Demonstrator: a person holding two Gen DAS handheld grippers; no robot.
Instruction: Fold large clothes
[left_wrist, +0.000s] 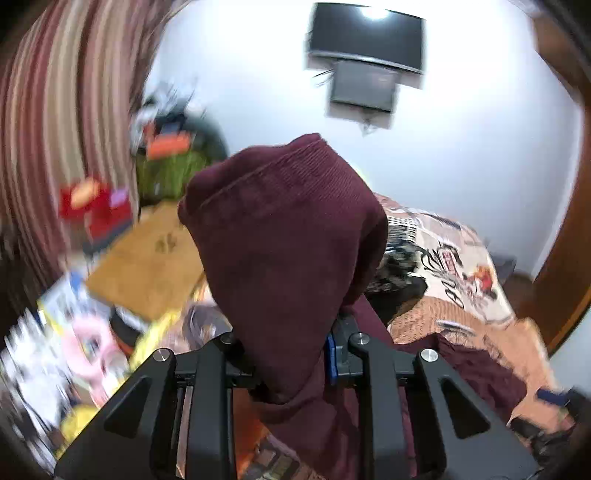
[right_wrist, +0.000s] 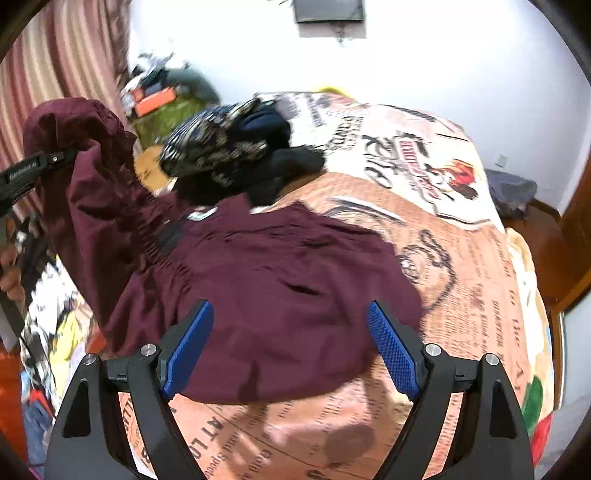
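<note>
Our left gripper is clenched on a bunched fold of the maroon knit garment — cloth stands up out of the jaws and hangs over them, lifted off the bed. Our right gripper is released, blue pads wide apart, nothing between them, hovering just above the garment's near hem. The garment's body lies flat ahead of the right jaws on the newspaper-print bedspread; one side rises left toward the other gripper. Beyond it — a dark patterned clothes pile. Striped curtain far left.
</note>
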